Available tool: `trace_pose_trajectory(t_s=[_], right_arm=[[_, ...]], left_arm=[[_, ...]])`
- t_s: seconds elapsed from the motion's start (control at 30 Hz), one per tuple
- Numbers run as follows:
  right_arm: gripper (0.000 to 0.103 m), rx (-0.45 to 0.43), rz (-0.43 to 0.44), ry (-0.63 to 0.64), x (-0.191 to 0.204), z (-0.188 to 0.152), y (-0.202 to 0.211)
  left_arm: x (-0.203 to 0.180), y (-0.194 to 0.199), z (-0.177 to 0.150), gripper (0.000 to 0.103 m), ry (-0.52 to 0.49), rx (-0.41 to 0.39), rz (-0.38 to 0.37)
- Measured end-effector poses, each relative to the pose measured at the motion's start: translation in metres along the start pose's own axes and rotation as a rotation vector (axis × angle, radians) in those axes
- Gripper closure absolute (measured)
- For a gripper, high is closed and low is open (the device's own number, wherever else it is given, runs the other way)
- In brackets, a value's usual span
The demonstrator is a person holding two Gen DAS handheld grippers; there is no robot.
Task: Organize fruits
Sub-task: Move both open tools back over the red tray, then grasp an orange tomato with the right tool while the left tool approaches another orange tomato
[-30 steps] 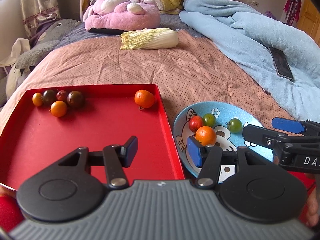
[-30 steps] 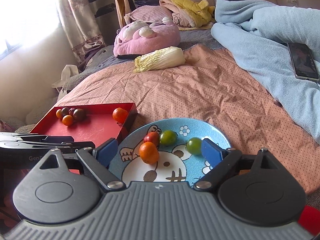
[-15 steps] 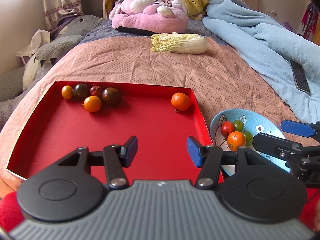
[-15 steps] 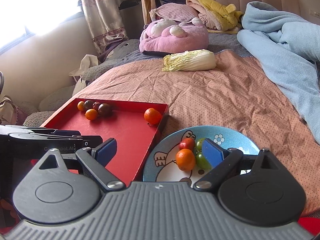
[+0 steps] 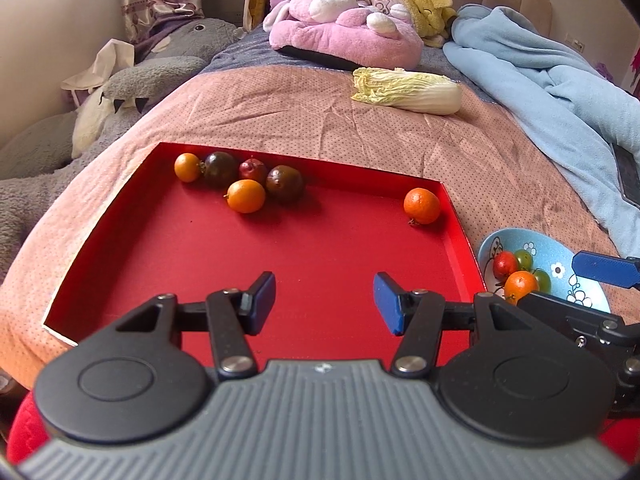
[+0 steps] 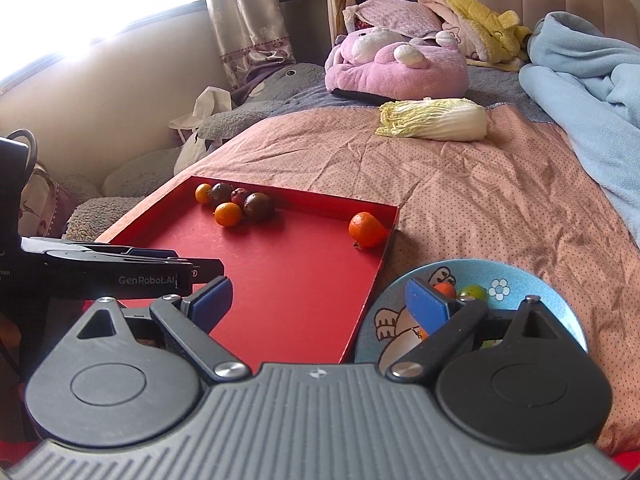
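A red tray (image 5: 192, 264) (image 6: 296, 292) lies on the bed. Its far left corner holds several small fruits: two orange ones, two dark ones (image 5: 285, 183) and a red one. A lone orange fruit (image 5: 421, 205) (image 6: 365, 229) rests near the far right corner. Beside the tray sits a blue cartoon bowl (image 5: 560, 256) (image 6: 516, 280) with red, green and orange fruits. My left gripper (image 5: 324, 300) hovers open and empty over the tray's near part. My right gripper (image 6: 318, 300) stands wide open and empty across the tray's right wall and the bowl's left side.
A napa cabbage (image 5: 408, 90) (image 6: 434, 120) lies farther up the pink bedspread. Behind it are a pink plush (image 5: 344, 28), a yellow plush and a blue blanket (image 5: 560, 92). A grey plush (image 5: 132, 84) lies along the bed's left side. A phone (image 5: 628, 176) rests on the blanket.
Both grippers have swung leftward: the tray now fills the middle of both views and the bowl has slid to the right. The fruits have not moved.
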State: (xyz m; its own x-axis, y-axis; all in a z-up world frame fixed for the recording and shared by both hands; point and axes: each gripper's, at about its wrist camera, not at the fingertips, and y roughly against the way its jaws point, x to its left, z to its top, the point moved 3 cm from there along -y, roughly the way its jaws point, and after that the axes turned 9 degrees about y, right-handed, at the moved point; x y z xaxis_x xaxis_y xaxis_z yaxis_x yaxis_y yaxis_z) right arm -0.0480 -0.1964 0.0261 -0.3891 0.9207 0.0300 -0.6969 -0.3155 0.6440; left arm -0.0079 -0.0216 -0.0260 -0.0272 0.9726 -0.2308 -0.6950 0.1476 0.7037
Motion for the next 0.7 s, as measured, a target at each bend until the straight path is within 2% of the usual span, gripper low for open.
trace_pose_trajectory(t_s=[0.47,0.7], right_arm=[[0.007,0.024,0.032,0.031,0.028,0.004,-0.026],[0.007,0.044,-0.02,0.069,0.019,0.015,-0.048]], left_arm=[[0.034,-0.001,-0.001,0.046,-0.009,-0.017,0.026],[0.045,-0.01,0.005,0.046,0.027,0.002,0.018]])
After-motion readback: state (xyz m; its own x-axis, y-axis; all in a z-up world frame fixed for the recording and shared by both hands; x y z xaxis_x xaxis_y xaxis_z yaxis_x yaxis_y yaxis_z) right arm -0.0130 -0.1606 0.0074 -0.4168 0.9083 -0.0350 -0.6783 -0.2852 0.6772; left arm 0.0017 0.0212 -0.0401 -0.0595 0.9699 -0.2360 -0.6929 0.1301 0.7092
